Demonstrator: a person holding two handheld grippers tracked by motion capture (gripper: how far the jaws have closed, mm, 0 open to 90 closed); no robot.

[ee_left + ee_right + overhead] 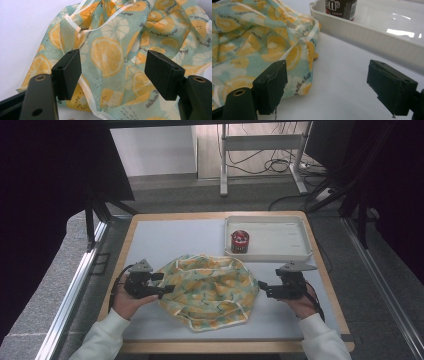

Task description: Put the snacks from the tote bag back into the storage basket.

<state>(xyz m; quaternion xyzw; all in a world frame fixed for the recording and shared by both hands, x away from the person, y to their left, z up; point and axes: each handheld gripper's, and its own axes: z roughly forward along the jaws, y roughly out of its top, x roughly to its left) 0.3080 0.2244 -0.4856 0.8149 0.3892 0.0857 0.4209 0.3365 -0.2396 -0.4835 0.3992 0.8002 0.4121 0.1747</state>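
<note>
Both claws, the left gripper (167,283) and the right gripper (262,289), have jaws wide apart, one at each side of the cloth (210,289). Thin and crinkly, with orange slices, it lies mid-table (165,237), near a white tray (300,254) holding a dark jar (240,241).

A rectangular table with a pale grey top and light wooden edging (150,240) stands on a grey speckled floor (45,290), flanked by silver aluminium rails (75,285) along its left and right edges. Beyond its far edge, a white-legged metal desk frame (262,142) stands before a white wall (150,150), black cables (272,162) trailing beneath, with dark curtains (40,195) on both sides.
</note>
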